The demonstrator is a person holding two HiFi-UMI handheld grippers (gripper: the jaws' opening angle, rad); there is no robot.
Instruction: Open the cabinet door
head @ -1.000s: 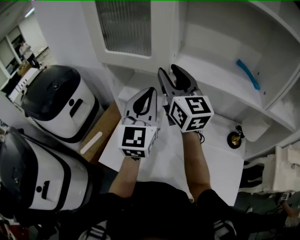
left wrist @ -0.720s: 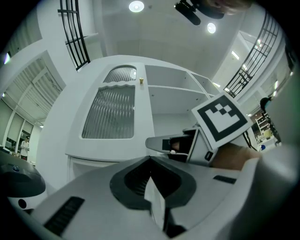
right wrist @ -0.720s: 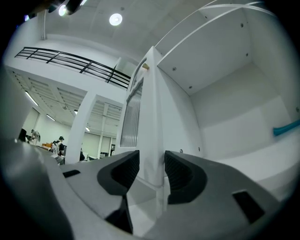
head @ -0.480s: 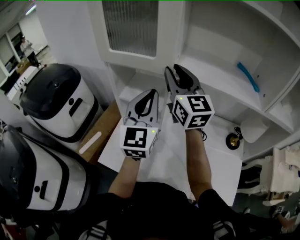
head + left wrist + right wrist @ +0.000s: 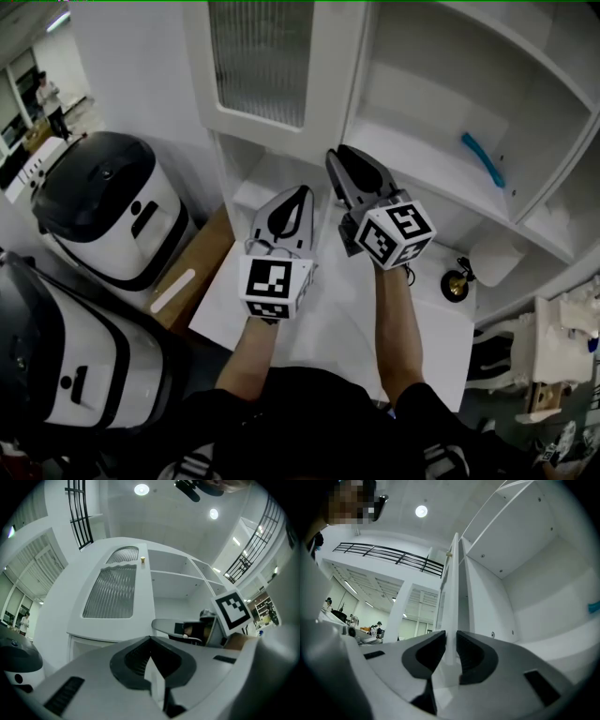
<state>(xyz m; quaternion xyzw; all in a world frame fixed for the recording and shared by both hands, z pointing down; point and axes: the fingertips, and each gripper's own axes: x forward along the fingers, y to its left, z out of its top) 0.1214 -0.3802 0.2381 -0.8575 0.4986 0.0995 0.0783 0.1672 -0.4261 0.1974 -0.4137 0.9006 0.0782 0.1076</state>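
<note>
Cabinet (image 5: 450, 56): white, open-fronted on its right part, standing at the far edge of the white desk (image 5: 328, 319).

Cabinet door (image 5: 272, 66): white frame with a ribbed glass panel, at the upper left of the cabinet. Its free edge faces the open shelving. In the right gripper view this edge (image 5: 452, 597) runs upright and stands a little clear of the cabinet's side wall.

Right tool (image 5: 342, 159): raised to the lower end of the door's free edge. In its own view (image 5: 451, 641) the jaws have just been closing and are now narrow, one dark pad (image 5: 432, 649) on each face of the door edge, with the edge filling the gap between them. The tool grips the door.

Left tool (image 5: 300, 192): held just beside the right tool, on its left, below the door and apart from it. In its own view (image 5: 151, 639) the jaws meet at the tip with nothing between them.

Other items noted: a blue object (image 5: 476, 157) lies on the shelf (image 5: 412, 155) inside the open cabinet; a small brass-coloured object (image 5: 455, 284) sits at the desk's right edge; two black-and-white appliances (image 5: 103, 206) (image 5: 66, 375) stand to the left of the desk.
</note>
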